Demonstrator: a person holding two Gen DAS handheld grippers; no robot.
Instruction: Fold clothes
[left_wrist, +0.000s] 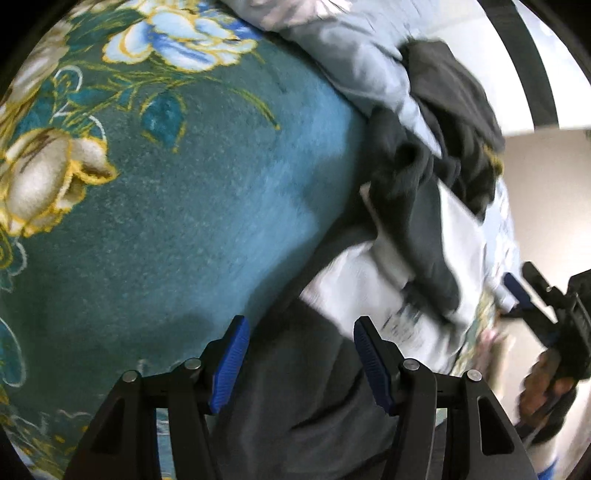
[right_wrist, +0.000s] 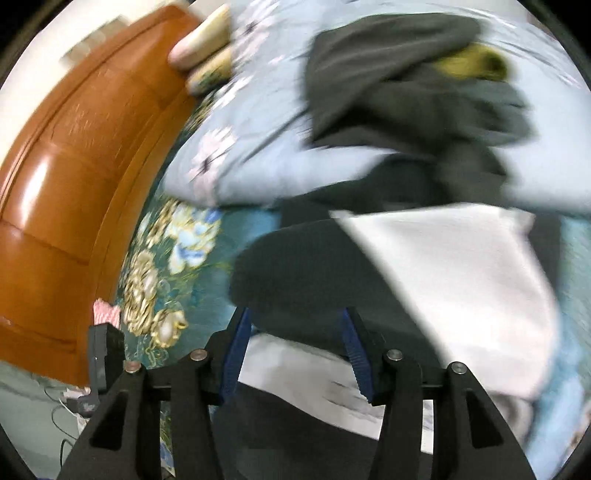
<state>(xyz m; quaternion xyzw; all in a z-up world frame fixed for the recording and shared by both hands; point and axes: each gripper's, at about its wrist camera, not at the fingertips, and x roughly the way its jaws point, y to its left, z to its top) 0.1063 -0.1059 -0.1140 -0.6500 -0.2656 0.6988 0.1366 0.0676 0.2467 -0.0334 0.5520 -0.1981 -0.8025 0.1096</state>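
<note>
A dark grey garment with a white garment lies on a teal floral bedspread. My left gripper is open, its blue pads above the dark cloth. My right gripper is open over the same dark garment, with the white garment to its right. The right gripper also shows at the right edge of the left wrist view. More dark clothing lies heaped on a pale blue flowered quilt. Both views are motion-blurred.
A wooden headboard stands at the left in the right wrist view, with pillows at its top. A small black device and cables lie on the floor below. A white wall with a dark frame is at the far right.
</note>
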